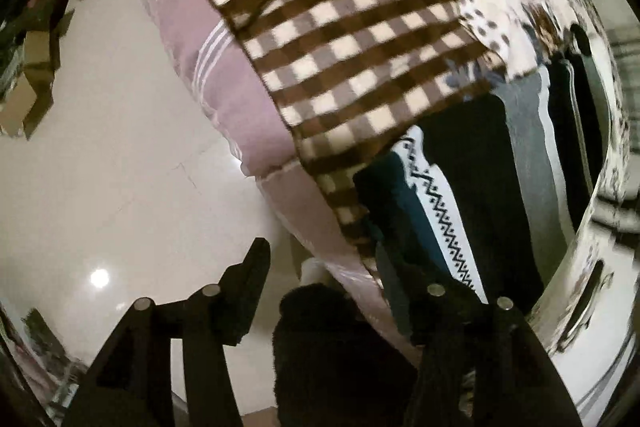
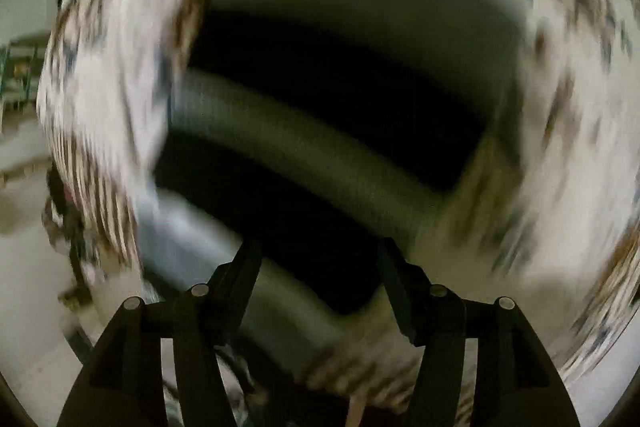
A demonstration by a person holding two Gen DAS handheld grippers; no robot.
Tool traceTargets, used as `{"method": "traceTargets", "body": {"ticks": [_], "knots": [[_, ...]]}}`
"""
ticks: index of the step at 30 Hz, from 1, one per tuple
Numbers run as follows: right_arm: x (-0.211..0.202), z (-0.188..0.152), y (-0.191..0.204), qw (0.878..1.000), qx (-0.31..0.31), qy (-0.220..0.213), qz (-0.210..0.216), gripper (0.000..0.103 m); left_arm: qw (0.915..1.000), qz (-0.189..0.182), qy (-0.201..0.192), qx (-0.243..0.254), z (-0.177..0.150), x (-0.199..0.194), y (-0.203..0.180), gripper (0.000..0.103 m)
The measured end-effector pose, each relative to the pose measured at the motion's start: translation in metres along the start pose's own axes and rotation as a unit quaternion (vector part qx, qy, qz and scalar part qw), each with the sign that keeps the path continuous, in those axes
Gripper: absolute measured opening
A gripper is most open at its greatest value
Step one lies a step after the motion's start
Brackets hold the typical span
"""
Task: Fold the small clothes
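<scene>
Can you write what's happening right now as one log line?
left gripper: open, empty | right gripper: open, empty | dark garment: on checked blanket

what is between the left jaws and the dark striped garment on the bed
Nothing visible. The left gripper is open at the bed's edge, and the dark garment with the zigzag stripe lies just beyond on the checked blanket, uncovered.

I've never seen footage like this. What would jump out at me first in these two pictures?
Probably the brown-and-cream checked blanket, spread across the top of the left view over a pink striped mattress edge. Below it to the right lies a dark garment with a white zigzag band. The right view is mostly motion blur, with the open right gripper over dark and grey cloth.
</scene>
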State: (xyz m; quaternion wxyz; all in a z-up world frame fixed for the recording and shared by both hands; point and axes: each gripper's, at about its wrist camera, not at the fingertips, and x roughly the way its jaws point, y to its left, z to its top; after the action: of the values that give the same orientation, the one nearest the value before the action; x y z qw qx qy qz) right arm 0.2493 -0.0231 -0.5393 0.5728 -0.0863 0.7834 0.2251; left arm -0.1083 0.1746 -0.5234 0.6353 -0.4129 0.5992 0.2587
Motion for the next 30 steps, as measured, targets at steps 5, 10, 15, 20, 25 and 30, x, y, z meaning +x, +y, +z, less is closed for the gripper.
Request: {"method": "traceTargets", "body": {"ticks": [5, 10, 15, 20, 25, 30], "knots": [[0.086, -0.102, 0.033, 0.998, -0.014, 0.062, 0.021, 0.04, 0.999, 0.031, -0.008, 0.031, 0.005, -0.005, -0.031, 0.052], [0.14, -0.155, 0.031, 0.993, 0.025, 0.101, 0.063, 0.025, 0.9969, 0.038, -0.02, 0.065, 0.01, -0.016, -0.054, 0.052], [0.164, -0.189, 0.005, 0.983, 0.07, 0.125, 0.117, 0.027, 0.9951, 0.015, -0.019, 0.096, 0.02, -0.006, -0.063, 0.052], [0.164, -0.224, -0.002, 0.981, 0.097, 0.121, 0.113, 0.041, 0.9889, 0.014, 0.006, 0.148, 0.034, 0.007, -0.073, 0.052], [0.143, -0.241, 0.004, 0.98, 0.143, 0.056, 0.126, 0.046, 0.9671, 0.052, -0.041, 0.246, 0.04, -0.012, -0.104, 0.052], [0.141, -0.245, -0.004, 0.966, 0.212, 0.021, 0.146, 0.05, 0.9586, 0.056, -0.054, 0.274, 0.044, -0.019, -0.132, 0.052]]}}
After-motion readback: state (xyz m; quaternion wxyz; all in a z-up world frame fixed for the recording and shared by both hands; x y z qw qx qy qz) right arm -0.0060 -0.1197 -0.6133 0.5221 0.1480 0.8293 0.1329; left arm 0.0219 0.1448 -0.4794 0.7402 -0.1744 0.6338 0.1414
